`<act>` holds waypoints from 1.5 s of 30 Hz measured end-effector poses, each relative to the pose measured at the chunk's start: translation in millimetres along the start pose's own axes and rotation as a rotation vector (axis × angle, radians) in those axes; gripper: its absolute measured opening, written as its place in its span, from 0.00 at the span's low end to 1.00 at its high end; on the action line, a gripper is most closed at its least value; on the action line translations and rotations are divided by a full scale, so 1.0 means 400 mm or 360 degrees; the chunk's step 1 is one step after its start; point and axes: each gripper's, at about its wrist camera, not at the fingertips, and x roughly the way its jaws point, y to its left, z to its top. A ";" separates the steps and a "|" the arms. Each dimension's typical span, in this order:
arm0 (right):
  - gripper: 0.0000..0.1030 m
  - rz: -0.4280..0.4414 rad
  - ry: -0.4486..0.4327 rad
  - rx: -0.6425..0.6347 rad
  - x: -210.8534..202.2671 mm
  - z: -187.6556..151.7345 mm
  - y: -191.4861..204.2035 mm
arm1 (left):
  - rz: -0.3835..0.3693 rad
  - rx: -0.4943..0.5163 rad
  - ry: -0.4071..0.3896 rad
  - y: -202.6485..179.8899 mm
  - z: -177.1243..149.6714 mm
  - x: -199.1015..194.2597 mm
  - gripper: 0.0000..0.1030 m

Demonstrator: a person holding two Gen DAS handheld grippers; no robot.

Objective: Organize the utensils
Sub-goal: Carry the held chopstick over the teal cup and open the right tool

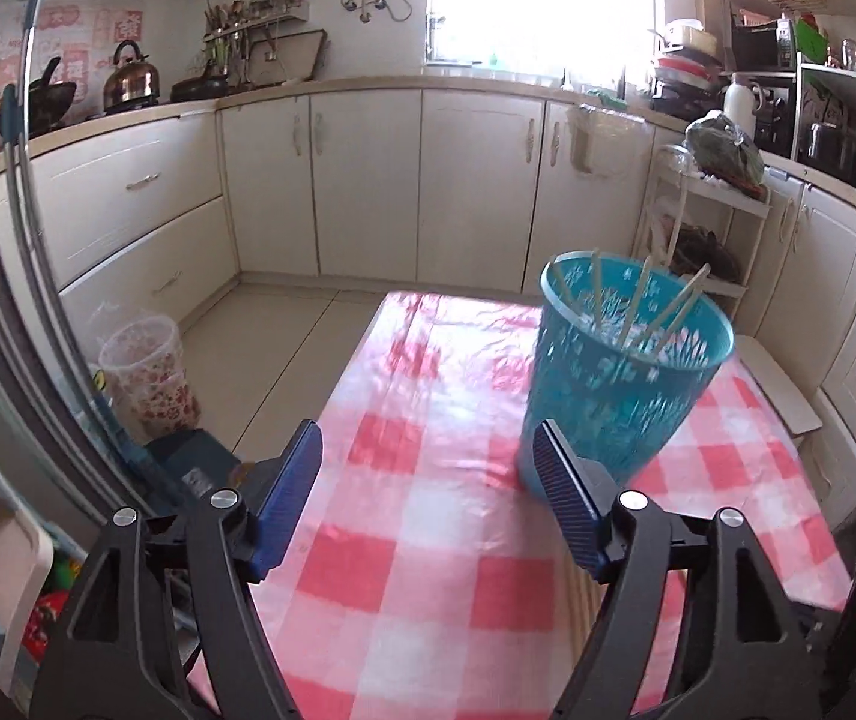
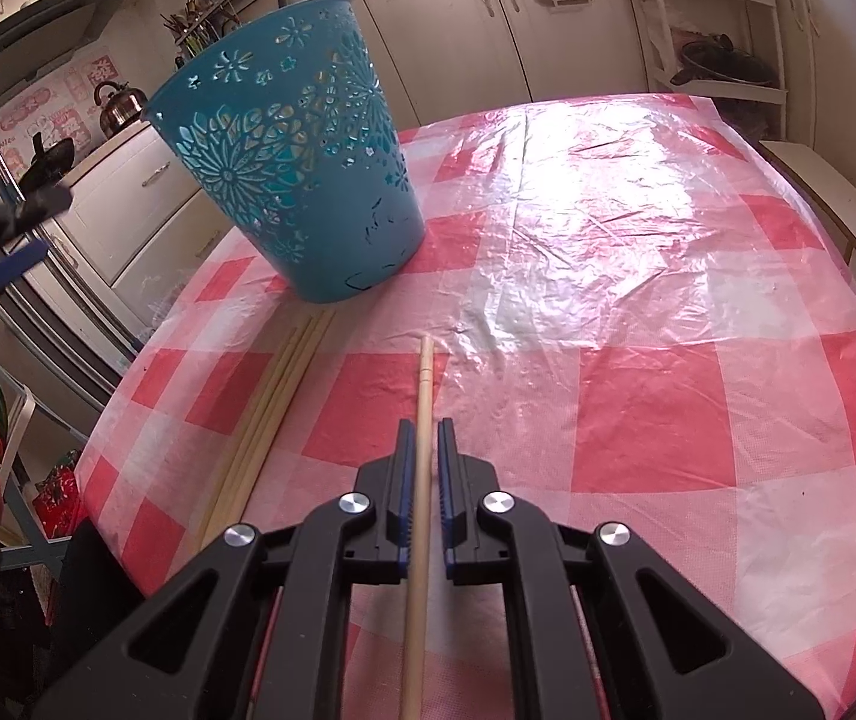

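The near end of the chopstick (image 2: 425, 420) runs under my right claw (image 2: 426, 427), which pinches it. My left claw (image 1: 425, 450) gapes wide, empty, beside the blurred blue basket (image 1: 620, 384) holding chopsticks. More chopsticks (image 2: 272, 414) lie on the checked tablecloth (image 2: 638, 312).

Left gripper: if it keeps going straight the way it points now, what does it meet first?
Most likely the checked tablecloth. The left gripper is open and empty, angled down at bare cloth between its fingers. The blue basket holding chopsticks stands just right of that line; the right finger might brush it, though depth is unclear.
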 end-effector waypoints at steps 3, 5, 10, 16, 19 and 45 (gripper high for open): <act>0.20 -0.0016 0.0049 -0.0033 0.003 0.008 0.015 | 0.0004 -0.0036 0.0140 0.051 -0.076 0.006 0.68; 0.24 -0.0062 0.0075 -0.0096 0.008 0.011 0.036 | -0.0003 -0.0058 0.0213 0.074 -0.115 0.010 0.68; 0.20 -0.0223 0.0105 -0.0226 0.025 0.019 0.074 | -0.0026 -0.0052 0.0248 0.088 -0.154 -0.004 0.68; 0.12 -0.0445 0.0064 -0.0470 0.036 -0.007 0.122 | -0.0017 -0.0021 0.0238 0.072 -0.168 -0.015 0.68; 0.06 -0.0420 0.0044 -0.0412 0.033 -0.012 0.115 | -0.0010 -0.0023 0.0255 0.075 -0.179 -0.017 0.68; 0.06 0.0441 -0.0768 0.0132 -0.210 0.400 0.189 | -0.0034 -0.0085 0.0344 0.099 -0.228 0.005 0.68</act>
